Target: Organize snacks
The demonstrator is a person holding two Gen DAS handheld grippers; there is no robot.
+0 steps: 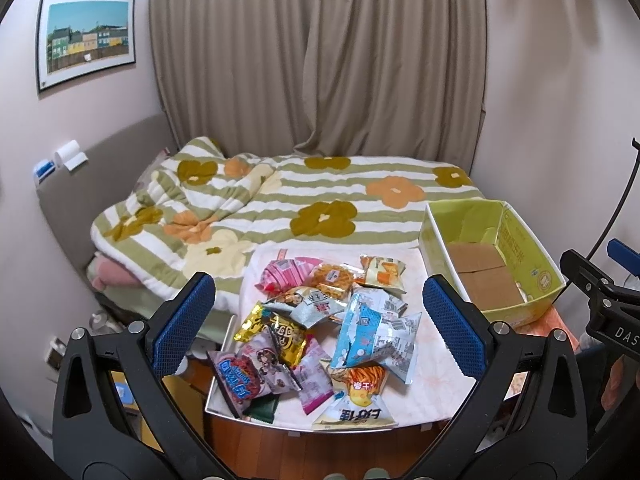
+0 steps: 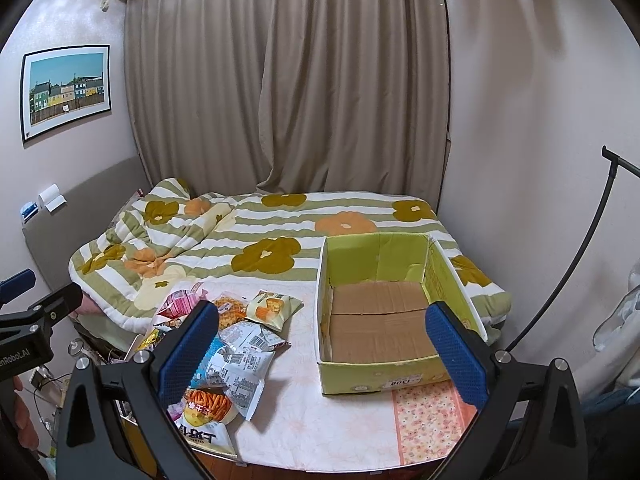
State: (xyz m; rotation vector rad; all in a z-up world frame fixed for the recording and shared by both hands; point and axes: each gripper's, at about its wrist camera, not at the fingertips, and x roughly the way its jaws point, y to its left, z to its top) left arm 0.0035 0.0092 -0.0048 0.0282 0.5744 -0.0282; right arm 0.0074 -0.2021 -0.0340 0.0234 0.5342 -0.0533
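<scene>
A heap of snack packets [image 1: 320, 328] lies on a small table covered with a pale cloth [image 1: 432, 396]. Among them are a blue-white bag [image 1: 376, 332], a pink bag [image 1: 280, 274] and a gold packet [image 1: 276, 330]. To the right stands a green cardboard box [image 1: 492, 256], its brown floor bare. My left gripper [image 1: 320, 322] hovers open above the heap, holding nothing. In the right wrist view the snack heap [image 2: 228, 344] sits at the left and the green box [image 2: 384, 308] ahead. My right gripper [image 2: 322, 350] is open and holds nothing, between heap and box.
A bed with a striped flowered quilt [image 1: 304, 200] lies directly behind the table. Beige curtains [image 1: 320, 60] hang behind it. A black curved stand [image 2: 568, 272] rises at the right. Clutter sits on the floor left of the table [image 2: 48, 384].
</scene>
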